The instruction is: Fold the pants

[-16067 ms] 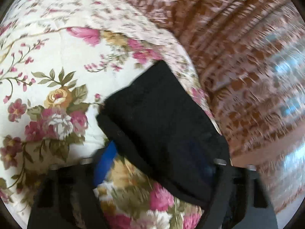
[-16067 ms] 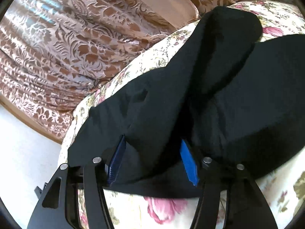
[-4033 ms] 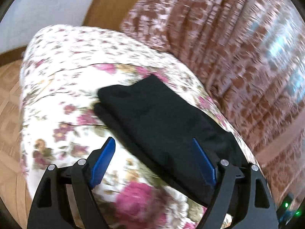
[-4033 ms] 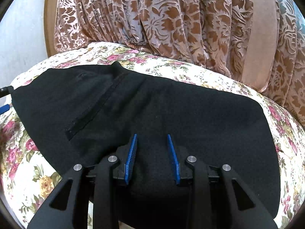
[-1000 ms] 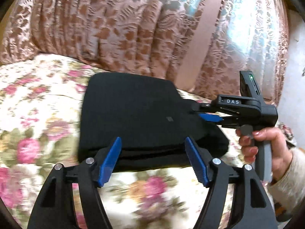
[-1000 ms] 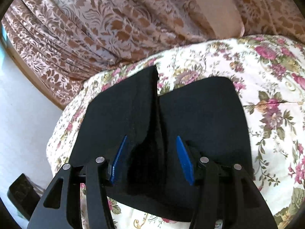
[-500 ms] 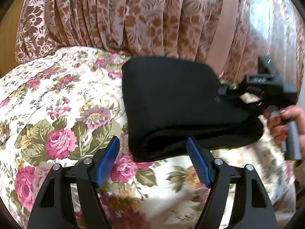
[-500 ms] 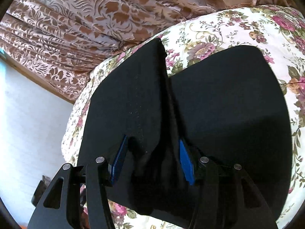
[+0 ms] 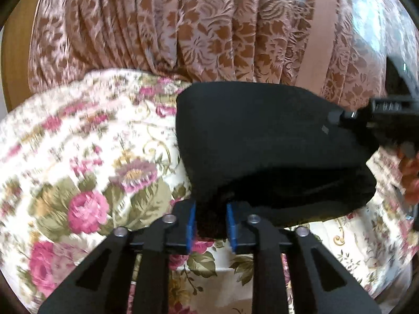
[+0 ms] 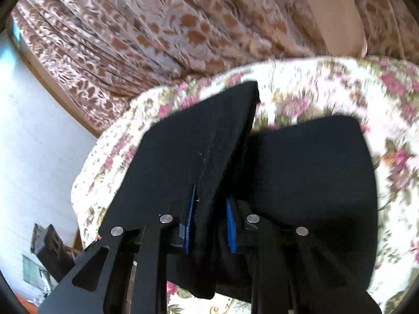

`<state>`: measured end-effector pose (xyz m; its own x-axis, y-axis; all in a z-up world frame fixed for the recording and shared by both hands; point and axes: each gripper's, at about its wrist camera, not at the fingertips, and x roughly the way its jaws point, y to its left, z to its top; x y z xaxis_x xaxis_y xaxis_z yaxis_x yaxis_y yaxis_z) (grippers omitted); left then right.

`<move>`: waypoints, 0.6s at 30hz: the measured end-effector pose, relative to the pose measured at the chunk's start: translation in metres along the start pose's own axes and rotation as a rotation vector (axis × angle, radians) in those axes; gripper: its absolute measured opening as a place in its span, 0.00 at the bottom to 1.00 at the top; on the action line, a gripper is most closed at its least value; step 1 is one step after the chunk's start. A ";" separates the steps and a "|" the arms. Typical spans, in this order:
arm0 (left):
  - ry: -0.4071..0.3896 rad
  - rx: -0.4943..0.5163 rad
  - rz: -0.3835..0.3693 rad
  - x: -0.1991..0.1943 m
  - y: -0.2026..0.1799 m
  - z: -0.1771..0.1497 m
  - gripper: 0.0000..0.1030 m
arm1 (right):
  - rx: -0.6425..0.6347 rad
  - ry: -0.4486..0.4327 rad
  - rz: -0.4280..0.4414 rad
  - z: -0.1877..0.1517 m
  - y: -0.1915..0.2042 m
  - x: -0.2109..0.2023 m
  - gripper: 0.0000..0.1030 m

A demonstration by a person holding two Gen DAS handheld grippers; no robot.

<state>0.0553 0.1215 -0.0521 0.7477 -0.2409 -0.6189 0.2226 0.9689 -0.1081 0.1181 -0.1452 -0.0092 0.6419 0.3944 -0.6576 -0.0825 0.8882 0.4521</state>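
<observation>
The black pants lie folded in a thick bundle on the floral bedspread. My left gripper is shut on the near left corner of the bundle. In the right wrist view the pants show a raised fold on the left and a flat part on the right. My right gripper is shut on that raised fold. The right gripper also shows at the far right of the left wrist view, at the bundle's right end.
A brown patterned curtain hangs close behind the bed. A white wall and the bed's edge lie to the left in the right wrist view. A dark object sits low beside the bed.
Both grippers were open around the pants half a second ago and have now closed on the fabric. The left gripper moved in to the bundle's near corner.
</observation>
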 end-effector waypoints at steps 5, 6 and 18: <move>-0.046 0.175 0.093 -0.012 -0.030 0.004 0.13 | 0.024 -0.018 -0.034 0.009 -0.012 -0.019 0.17; -0.049 0.202 0.102 -0.014 -0.034 0.006 0.13 | 0.028 -0.022 -0.040 0.010 -0.014 -0.023 0.16; -0.030 0.523 0.155 -0.014 -0.076 -0.014 0.17 | -0.034 0.002 -0.249 -0.003 -0.043 -0.028 0.16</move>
<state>0.0193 0.0523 -0.0467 0.8124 -0.1063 -0.5733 0.3838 0.8376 0.3887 0.1019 -0.1938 -0.0121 0.6443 0.1632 -0.7471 0.0518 0.9654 0.2555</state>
